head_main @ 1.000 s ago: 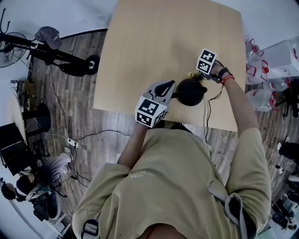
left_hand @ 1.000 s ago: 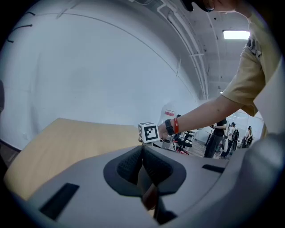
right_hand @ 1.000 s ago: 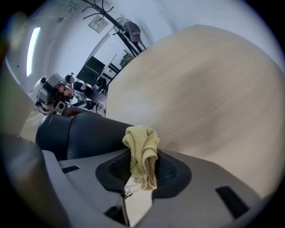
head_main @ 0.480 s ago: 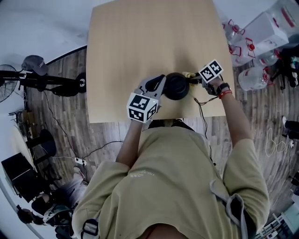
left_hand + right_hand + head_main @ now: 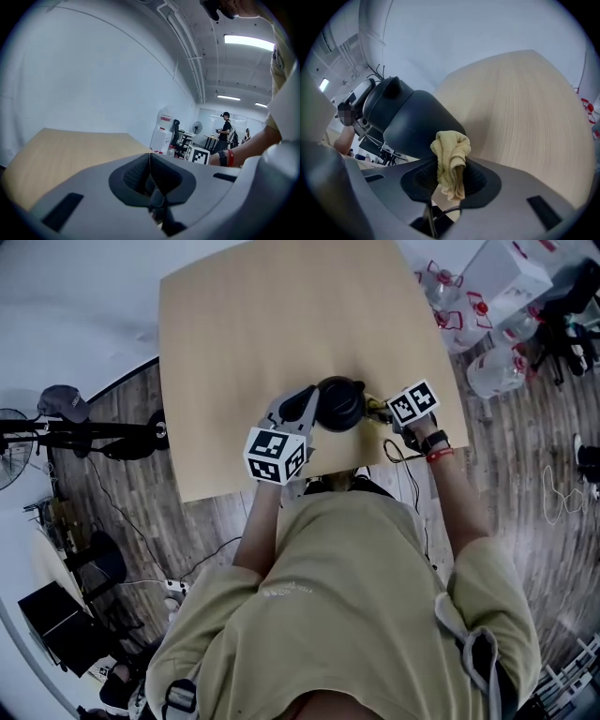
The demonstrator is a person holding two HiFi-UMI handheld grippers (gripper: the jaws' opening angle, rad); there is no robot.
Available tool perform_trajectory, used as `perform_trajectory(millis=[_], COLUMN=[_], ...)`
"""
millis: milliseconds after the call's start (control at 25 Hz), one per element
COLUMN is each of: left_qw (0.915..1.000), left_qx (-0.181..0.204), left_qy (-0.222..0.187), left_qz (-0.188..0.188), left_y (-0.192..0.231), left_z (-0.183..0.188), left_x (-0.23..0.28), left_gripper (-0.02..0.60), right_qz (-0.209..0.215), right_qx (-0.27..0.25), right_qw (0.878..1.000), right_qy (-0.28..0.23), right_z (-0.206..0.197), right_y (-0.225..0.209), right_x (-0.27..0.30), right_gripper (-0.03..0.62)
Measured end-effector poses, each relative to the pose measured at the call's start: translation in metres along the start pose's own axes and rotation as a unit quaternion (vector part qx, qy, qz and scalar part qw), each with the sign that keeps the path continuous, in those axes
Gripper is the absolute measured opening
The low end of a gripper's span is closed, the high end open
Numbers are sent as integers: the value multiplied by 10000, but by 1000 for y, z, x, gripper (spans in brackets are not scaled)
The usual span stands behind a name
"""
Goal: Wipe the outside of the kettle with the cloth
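Observation:
A black kettle [image 5: 339,402] stands near the front edge of the wooden table [image 5: 262,324]. My left gripper [image 5: 302,411] is at the kettle's left side; in the left gripper view its jaws are shut [image 5: 150,164], with a dark part low between them that looks like the kettle's handle. My right gripper [image 5: 380,409] is at the kettle's right side, shut on a bunched yellow cloth [image 5: 451,161]. In the right gripper view the cloth touches the lower wall of the kettle [image 5: 412,122]. The cloth [image 5: 375,405] shows as a small yellow spot in the head view.
A black cable [image 5: 398,451] trails off the table's front edge by my right wrist. Water bottles [image 5: 487,371] and a white box [image 5: 511,273] sit on the floor to the right. A scooter [image 5: 103,430] lies at the left. A person [image 5: 225,131] stands far off.
The right gripper has carried the cloth round the kettle's right side, from its far side toward the table's front edge. The left gripper has stayed at the kettle. The head camera has shifted.

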State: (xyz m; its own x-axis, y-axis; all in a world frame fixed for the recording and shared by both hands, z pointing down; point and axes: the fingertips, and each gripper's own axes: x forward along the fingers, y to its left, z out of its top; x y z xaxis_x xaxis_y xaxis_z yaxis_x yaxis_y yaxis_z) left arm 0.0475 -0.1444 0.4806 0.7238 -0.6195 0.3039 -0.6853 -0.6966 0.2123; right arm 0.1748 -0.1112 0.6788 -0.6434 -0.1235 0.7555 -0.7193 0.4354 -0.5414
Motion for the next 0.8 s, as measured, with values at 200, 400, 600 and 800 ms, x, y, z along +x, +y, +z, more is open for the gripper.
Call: perform_trajectory(millis=[200,400,600,800], left_qw=[10000,10000,10000,9998], left_qx=[29,-19,-31,-153], left_qy=[25,36,-50,-98], left_qz=[9,22,3,-11], left_y=[-4,-3,-2,-1], left_z=[-11,-16,-12,-14], left_x=[-9,-17,-24,-29], left_gripper=[25,25,25,25], right_qz=[-83,93,128,500], right_qx=[108,191,341,679], right_qw=[9999,9996,9993,9961], right_qy=[65,175,70,-271], right_z=[-37,-57,-61,-48], right_y=[24,55,84,114], right_x=[7,23,43,66], right_gripper=[126,126,126,127])
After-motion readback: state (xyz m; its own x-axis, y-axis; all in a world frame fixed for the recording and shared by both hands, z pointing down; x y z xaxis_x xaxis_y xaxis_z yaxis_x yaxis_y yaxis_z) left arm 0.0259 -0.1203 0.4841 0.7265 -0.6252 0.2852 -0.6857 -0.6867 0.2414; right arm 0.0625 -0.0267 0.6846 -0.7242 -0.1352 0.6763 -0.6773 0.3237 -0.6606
